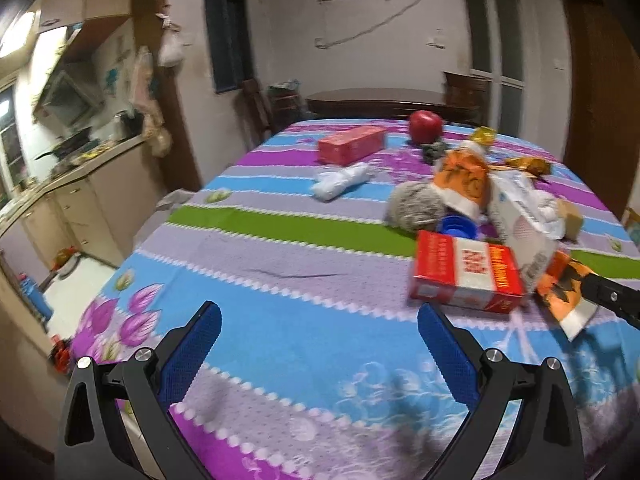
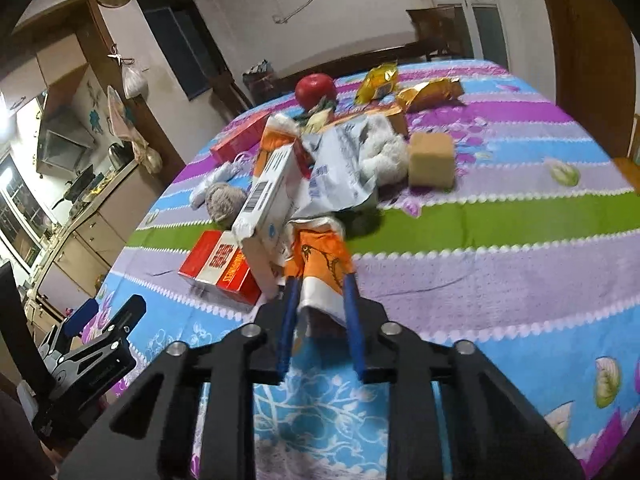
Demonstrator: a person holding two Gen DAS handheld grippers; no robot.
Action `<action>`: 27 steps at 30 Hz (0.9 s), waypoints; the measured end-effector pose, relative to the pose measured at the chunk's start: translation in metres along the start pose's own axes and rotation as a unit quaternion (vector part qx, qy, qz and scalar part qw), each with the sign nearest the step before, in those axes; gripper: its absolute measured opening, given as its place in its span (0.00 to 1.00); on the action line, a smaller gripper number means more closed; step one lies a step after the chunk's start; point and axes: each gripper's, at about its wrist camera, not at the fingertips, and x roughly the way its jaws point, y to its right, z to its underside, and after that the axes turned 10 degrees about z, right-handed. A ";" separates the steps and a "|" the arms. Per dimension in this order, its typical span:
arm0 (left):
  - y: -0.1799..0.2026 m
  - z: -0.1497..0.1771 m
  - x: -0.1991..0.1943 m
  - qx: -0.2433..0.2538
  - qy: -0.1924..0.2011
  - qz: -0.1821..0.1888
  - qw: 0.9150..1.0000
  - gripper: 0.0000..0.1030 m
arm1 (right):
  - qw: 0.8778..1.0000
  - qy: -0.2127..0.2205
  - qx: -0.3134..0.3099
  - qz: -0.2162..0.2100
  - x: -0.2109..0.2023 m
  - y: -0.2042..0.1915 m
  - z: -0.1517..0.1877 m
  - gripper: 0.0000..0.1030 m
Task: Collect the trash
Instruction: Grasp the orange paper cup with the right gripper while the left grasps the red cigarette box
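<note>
A pile of trash lies on the striped tablecloth (image 1: 280, 264). My right gripper (image 2: 320, 280) is shut on the near end of an orange and white bag (image 2: 318, 264); the bag also shows in the left wrist view (image 1: 560, 292). On and beside it lie a red and white box (image 1: 466, 276) (image 2: 222, 268), a white barcode carton (image 2: 270, 196), a grey plastic mailer (image 2: 340, 168) and a grey ball (image 1: 416, 204). My left gripper (image 1: 320, 320) is open and empty, low over the cloth, left of the red box. It shows at the left in the right wrist view (image 2: 104, 312).
A red apple (image 1: 425, 126), a long red box (image 1: 352, 144), a white wad (image 1: 340, 180), yellow wrappers (image 2: 378, 80), a brown cube (image 2: 432, 160) and a white fluffy lump (image 2: 384, 152) lie farther back. Kitchen counter (image 1: 80, 168) stands left of the table.
</note>
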 end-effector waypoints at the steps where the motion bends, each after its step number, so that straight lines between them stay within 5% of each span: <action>1: 0.003 -0.003 0.001 0.012 0.001 0.013 1.000 0.95 | 1.000 -0.003 0.006 -0.008 0.000 0.004 0.000 0.18; 5: 0.011 -0.018 0.012 0.065 -0.018 0.093 0.993 0.95 | 1.000 0.010 0.018 -0.021 -0.007 0.013 0.001 0.17; 8: 0.015 -0.033 0.023 0.131 -0.034 0.160 0.978 0.95 | 0.999 0.020 0.014 -0.026 -0.015 0.014 0.002 0.16; 10: 0.017 -0.041 0.025 0.192 -0.019 0.222 0.956 0.95 | 0.999 0.025 0.018 -0.025 -0.022 0.017 0.003 0.16; 14: 0.022 -0.047 0.035 0.297 -0.022 0.327 0.897 0.95 | 0.998 0.025 0.037 -0.034 -0.032 0.028 0.006 0.17; 18: 0.037 -0.051 0.053 0.366 -0.035 0.382 0.848 0.95 | 0.997 0.020 0.059 -0.048 -0.039 0.037 0.008 0.17; 24: 0.047 -0.056 0.094 0.383 -0.092 0.415 0.820 0.93 | 0.996 0.017 0.073 -0.057 -0.045 0.042 0.009 0.18; 27: 0.056 -0.049 0.108 0.406 -0.121 0.412 0.807 0.82 | 0.995 0.013 0.077 -0.059 -0.044 0.044 0.009 0.18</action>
